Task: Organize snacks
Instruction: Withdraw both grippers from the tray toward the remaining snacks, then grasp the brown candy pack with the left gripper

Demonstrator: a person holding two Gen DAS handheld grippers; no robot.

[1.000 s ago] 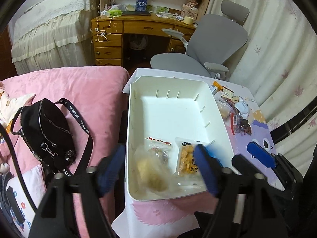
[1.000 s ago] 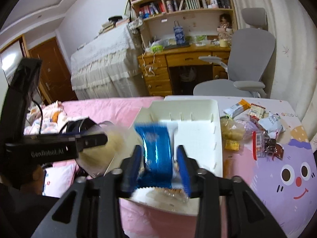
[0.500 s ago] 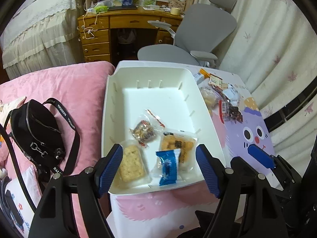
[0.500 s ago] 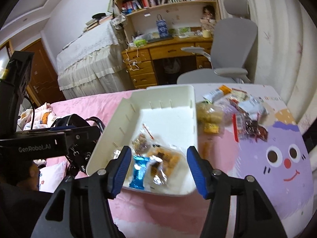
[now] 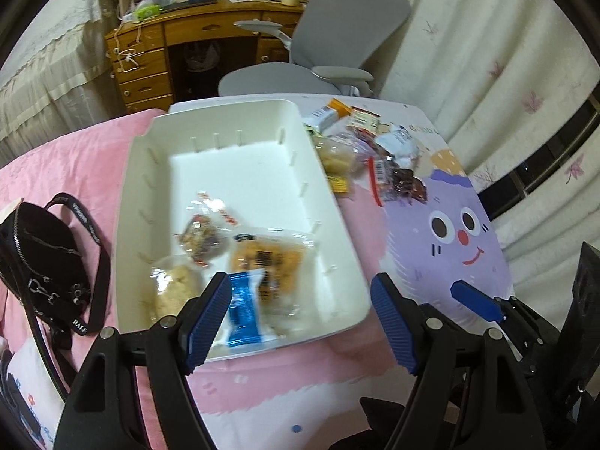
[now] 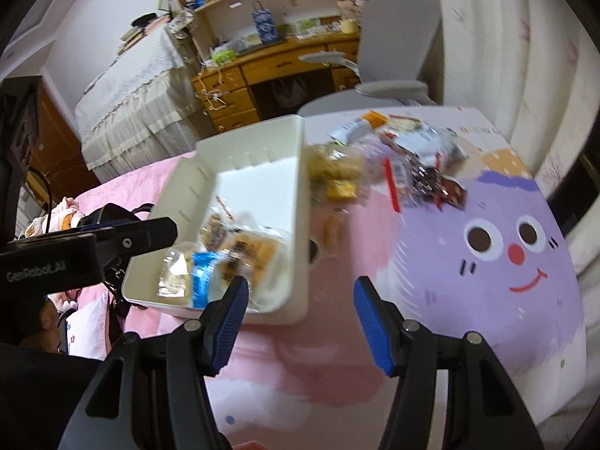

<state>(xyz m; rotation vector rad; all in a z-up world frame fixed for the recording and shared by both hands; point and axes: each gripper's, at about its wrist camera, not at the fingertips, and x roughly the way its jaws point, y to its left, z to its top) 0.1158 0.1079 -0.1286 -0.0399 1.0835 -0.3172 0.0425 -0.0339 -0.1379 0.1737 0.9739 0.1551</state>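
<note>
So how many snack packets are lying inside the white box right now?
4, all at the near end of the white box: a pale cake, a blue packet, orange biscuits, and a nut bar just behind. None seem hidden.

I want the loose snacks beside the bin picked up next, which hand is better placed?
Right, probably. The right gripper is open, empty, nearer the snack pile; the left gripper hovers over the white bin.

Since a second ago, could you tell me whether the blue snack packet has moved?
Yes: the blue snack packet left the right tongs and now lies inside the white bin.
</note>
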